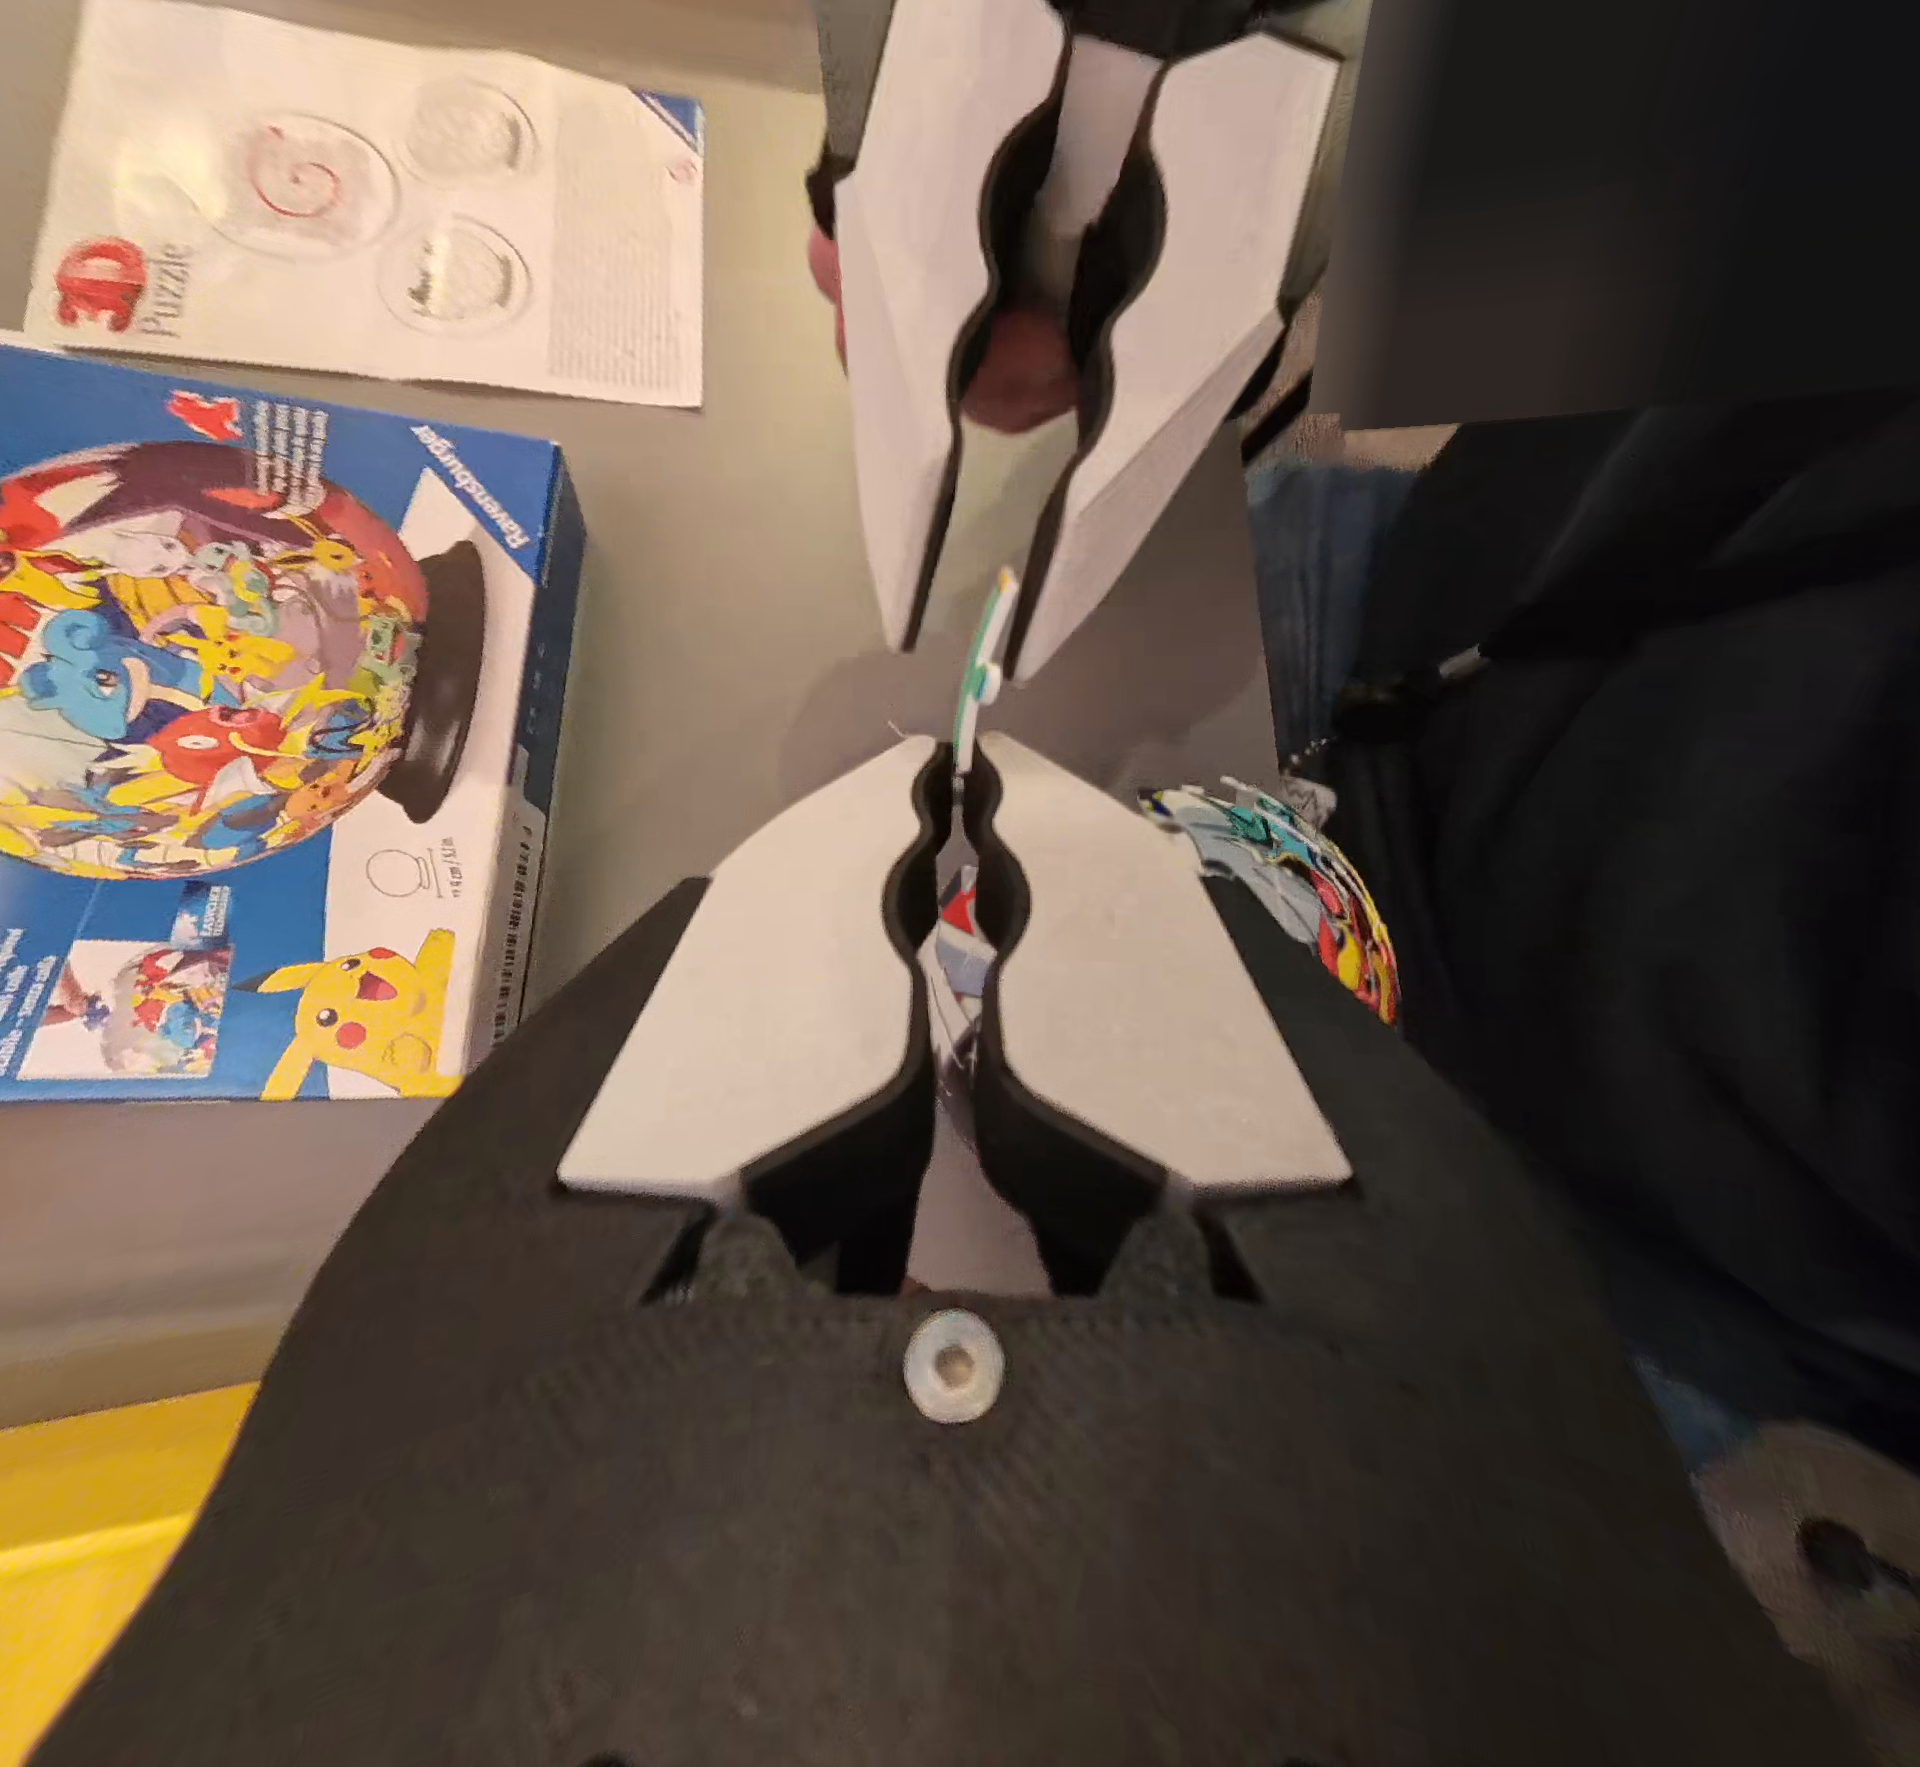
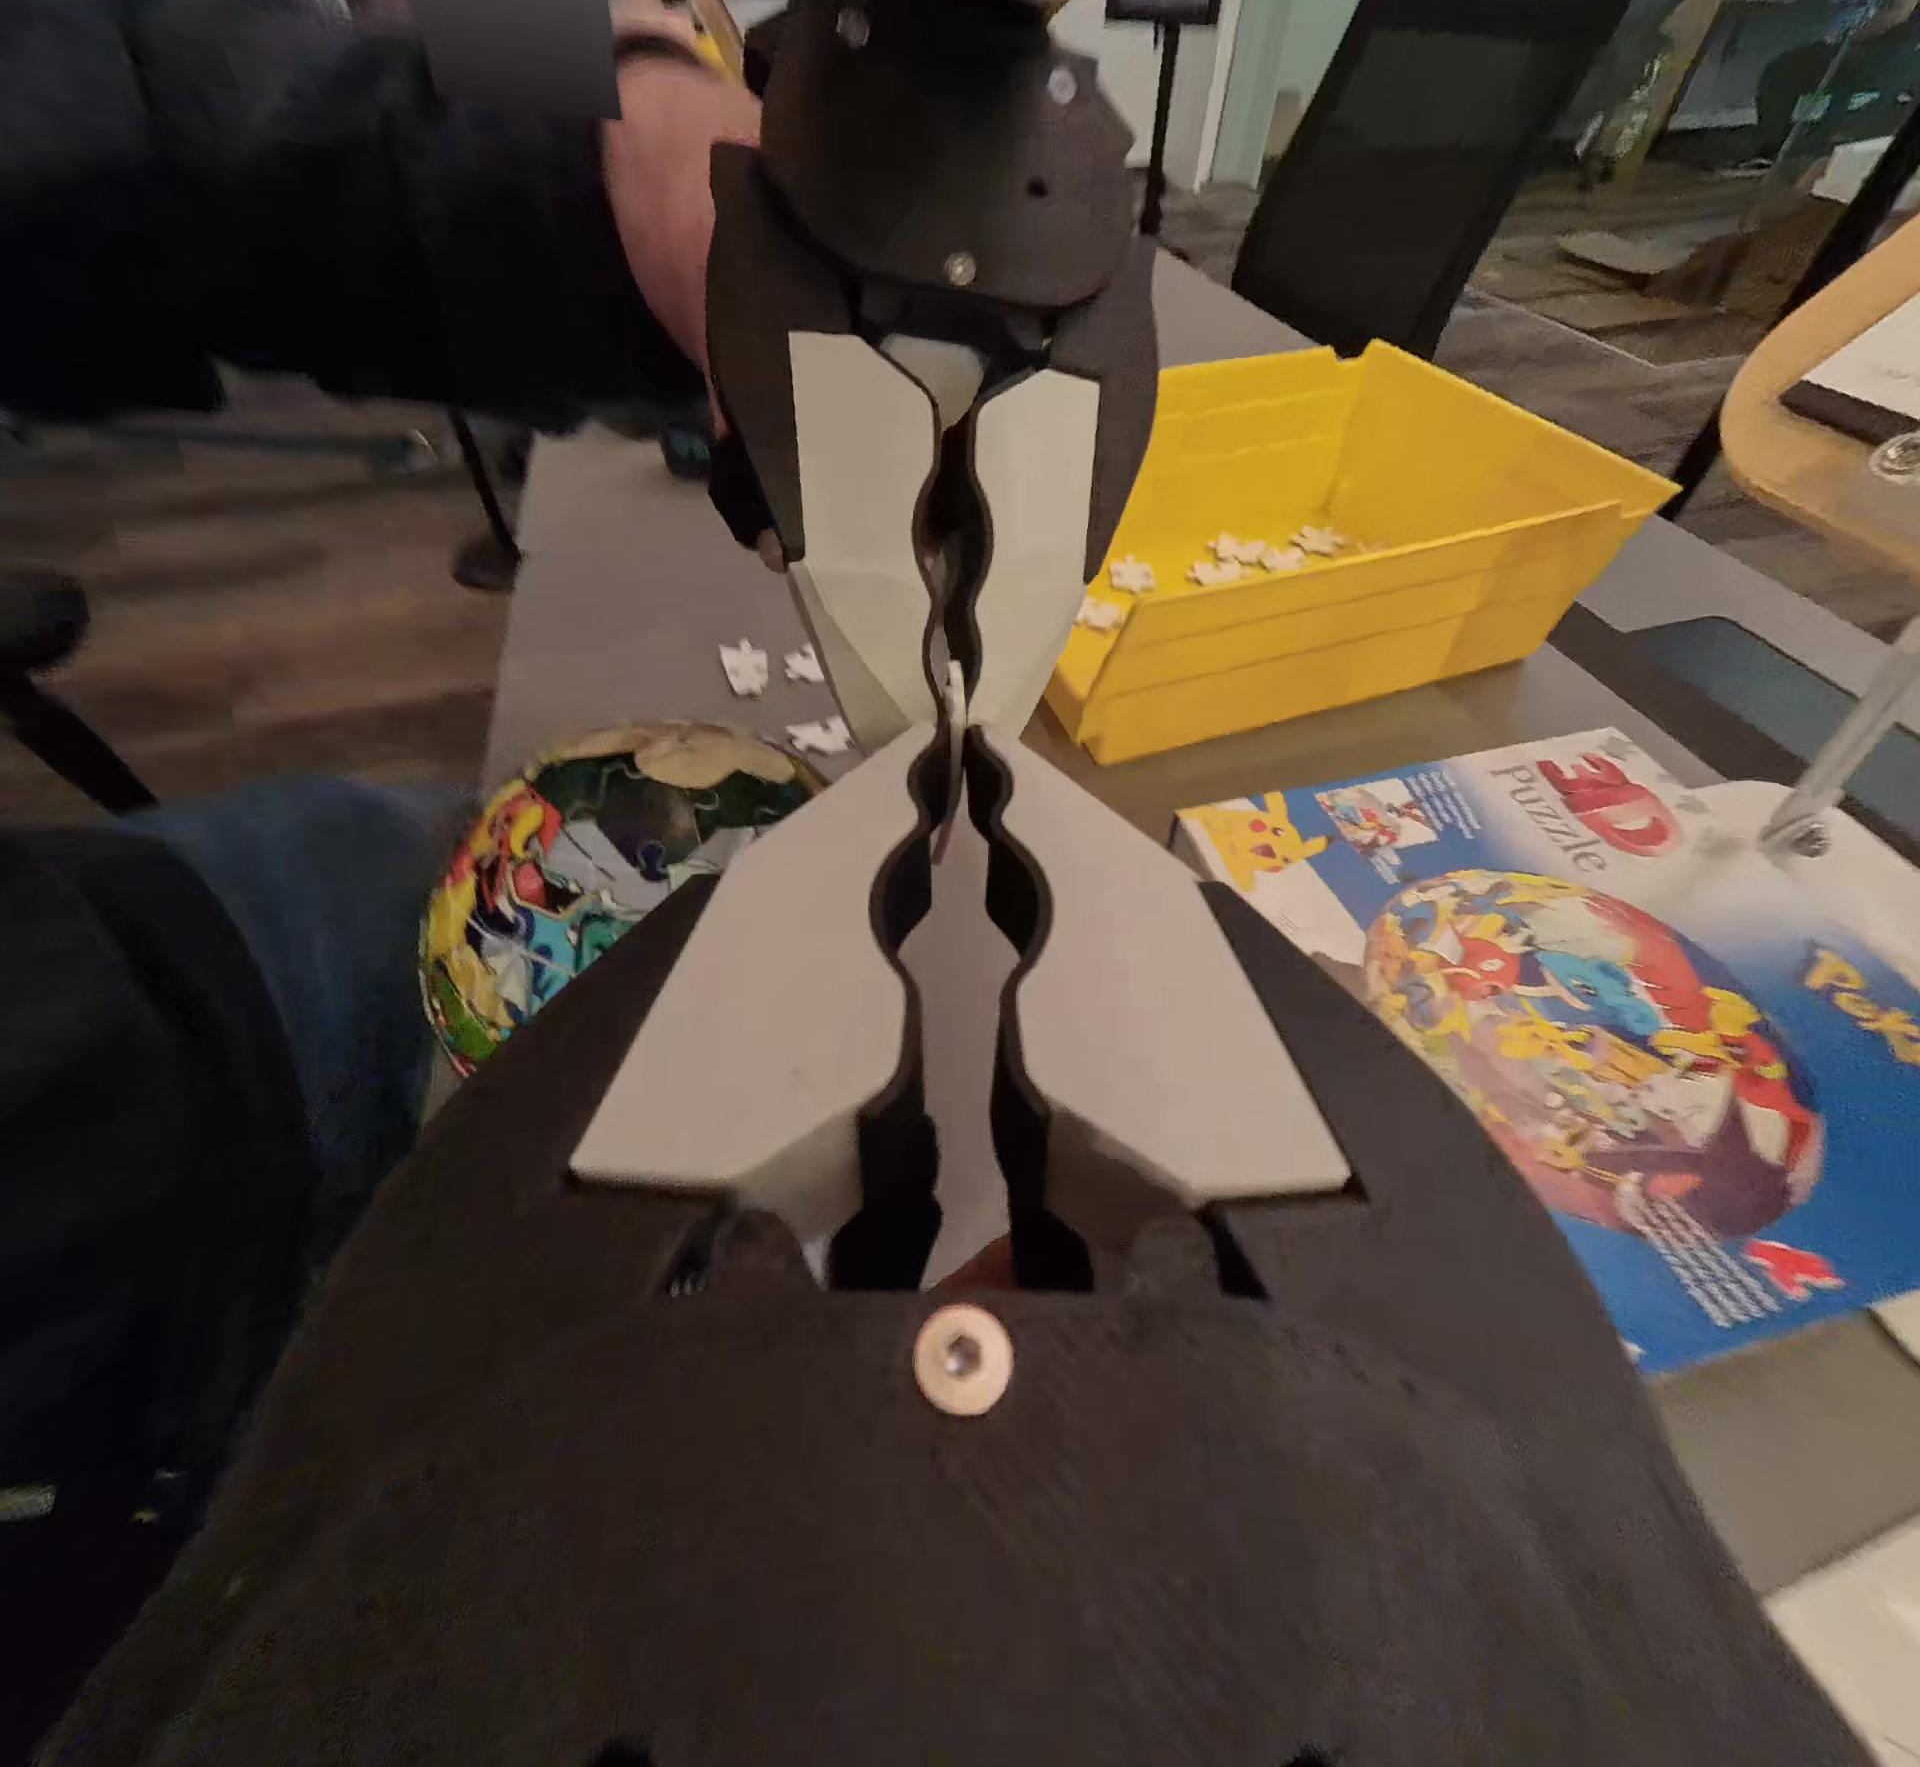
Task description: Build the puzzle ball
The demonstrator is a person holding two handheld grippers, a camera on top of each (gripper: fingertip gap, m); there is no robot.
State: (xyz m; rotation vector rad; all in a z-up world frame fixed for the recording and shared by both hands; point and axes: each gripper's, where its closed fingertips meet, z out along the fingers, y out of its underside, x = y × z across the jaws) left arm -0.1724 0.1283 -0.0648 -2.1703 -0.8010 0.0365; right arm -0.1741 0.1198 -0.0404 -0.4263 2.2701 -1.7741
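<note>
My left gripper (image 1: pixel 961 751) and right gripper (image 1: pixel 961 663) meet tip to tip above the grey table (image 1: pixel 707 574). A thin puzzle piece (image 1: pixel 982 668) with a green and white edge stands edge-on between them. Both pairs of fingers are closed on it, one from each end. In the right wrist view the right gripper (image 2: pixel 945 746) is below, the left gripper (image 2: pixel 940 715) above, and the piece (image 2: pixel 954 683) shows in the gap. The partly built, colourful puzzle ball (image 2: pixel 582 865) rests on the person's lap at the table edge; it also shows in the left wrist view (image 1: pixel 1299 876).
The blue puzzle box (image 1: pixel 260 730) lies flat on the table, also seen in the right wrist view (image 2: pixel 1610 1011). A white instruction sheet (image 1: pixel 384 190) lies beyond it. A yellow bin (image 2: pixel 1299 668) holds several white pieces (image 2: pixel 1247 559). Loose pieces (image 2: pixel 769 668) lie on the table. The tips of both grippers are at nearly the same place.
</note>
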